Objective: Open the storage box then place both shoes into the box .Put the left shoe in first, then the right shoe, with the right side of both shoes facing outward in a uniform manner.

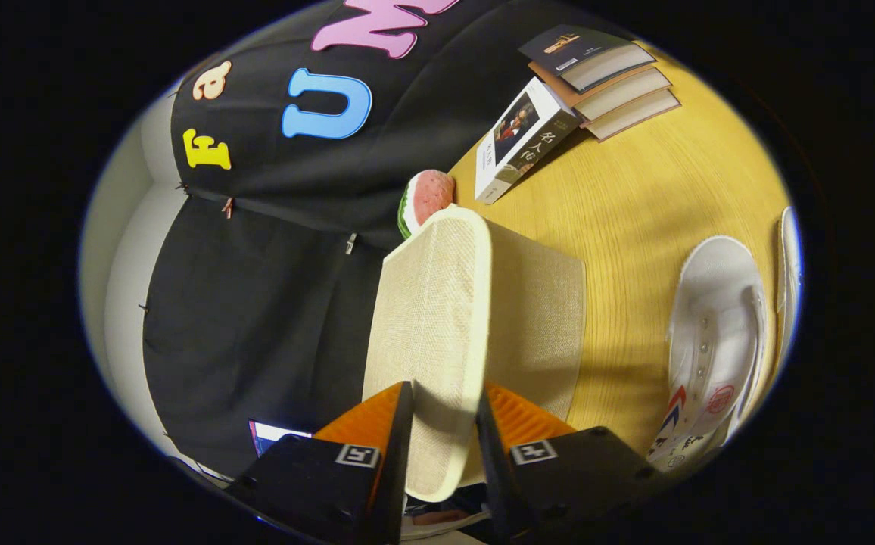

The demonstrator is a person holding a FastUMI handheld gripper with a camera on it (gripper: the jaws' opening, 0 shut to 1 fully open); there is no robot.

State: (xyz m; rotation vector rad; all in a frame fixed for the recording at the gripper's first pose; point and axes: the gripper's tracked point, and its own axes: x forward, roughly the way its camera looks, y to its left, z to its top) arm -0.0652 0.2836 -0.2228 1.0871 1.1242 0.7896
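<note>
Lid (437,318) of the storage box (540,325) sits clamped between my fingers (443,435), its long axis running straight ahead of me, swung up from the box on the desk (649,197). White shoe (714,333) lies just beyond the box on the orange-ribbed finger's side, second shoe (788,265) past it.

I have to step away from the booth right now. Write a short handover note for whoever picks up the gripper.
Gripper: orange fingers shut on the beige woven fabric lid of the storage box, lifting it open.
Shoes: white canvas shoe lies on the yellow wooden table beside the box; a second white shoe sits just beyond it.
Done: lid gripped and raised.
Left: finish opening, then load left shoe, then right, right sides outward.
</note>
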